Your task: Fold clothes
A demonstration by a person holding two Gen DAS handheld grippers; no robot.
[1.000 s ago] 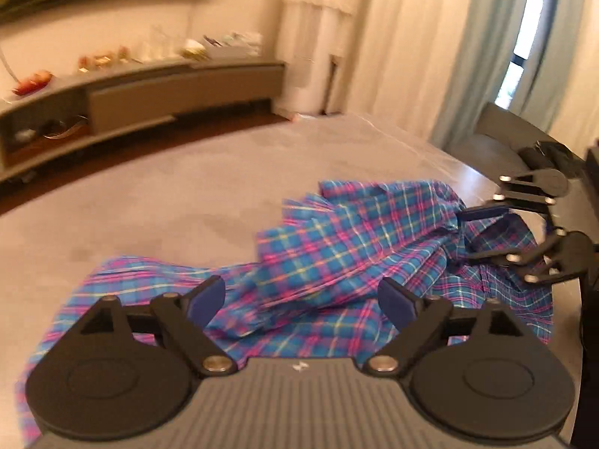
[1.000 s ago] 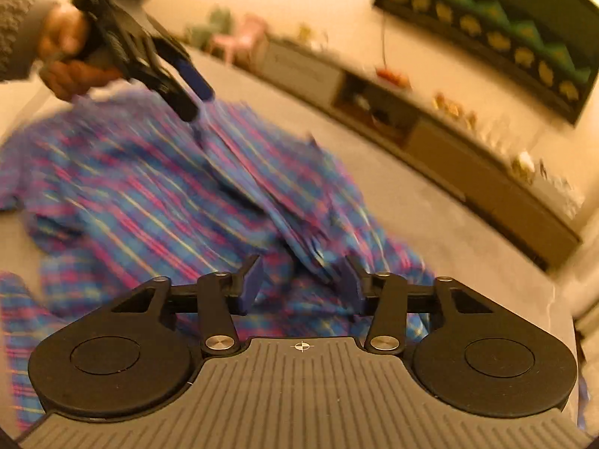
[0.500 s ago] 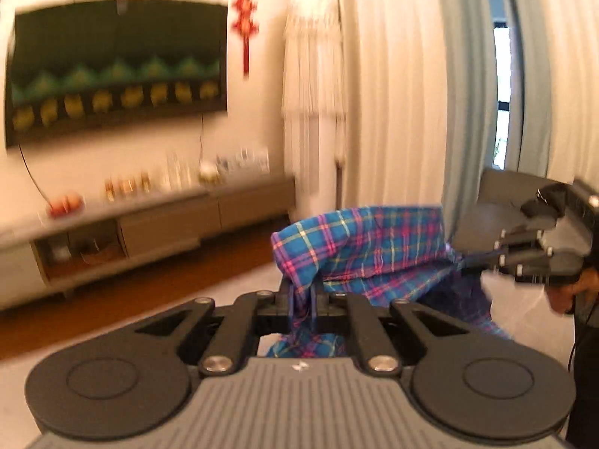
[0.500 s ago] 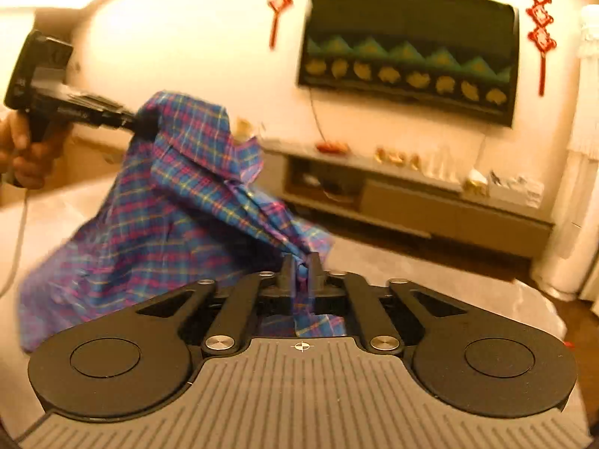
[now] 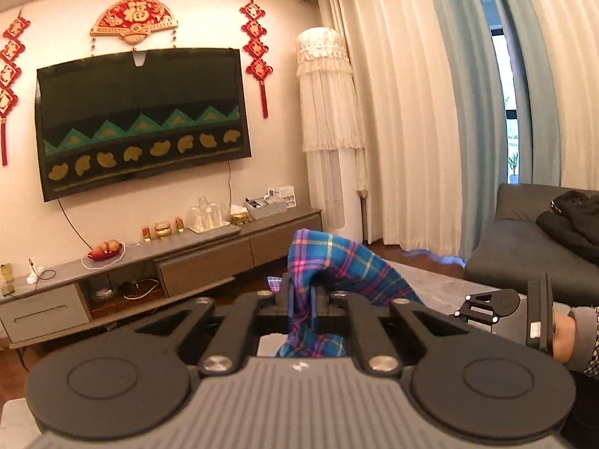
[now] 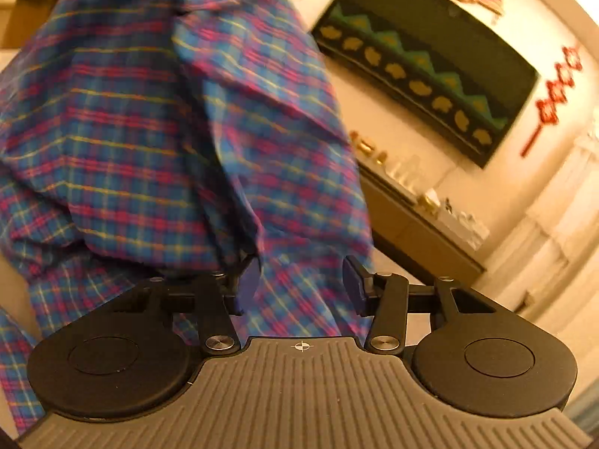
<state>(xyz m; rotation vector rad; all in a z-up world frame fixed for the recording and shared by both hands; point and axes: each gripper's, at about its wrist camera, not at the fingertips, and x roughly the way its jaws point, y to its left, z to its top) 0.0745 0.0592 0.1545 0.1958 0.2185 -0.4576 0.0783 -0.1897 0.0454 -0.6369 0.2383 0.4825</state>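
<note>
My left gripper (image 5: 302,295) clamps the plaid shirt (image 5: 337,265) while my right gripper (image 6: 299,280), jaws opening around slack cloth, risks dropping its corner, leaving the shirt dangling crooked from the left one.

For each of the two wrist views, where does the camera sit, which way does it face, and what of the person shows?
Left wrist: sits on the left hand-held gripper, shut on the plaid shirt; faces the wall TV and the cabinet; the person's right hand shows at the right edge.
Right wrist: sits on the right hand-held gripper, its jaws opening with shirt cloth between them, not pinched; faces the hanging shirt, tilted; no body part shows.
Shared: the shirt, TV and cabinet.
</note>
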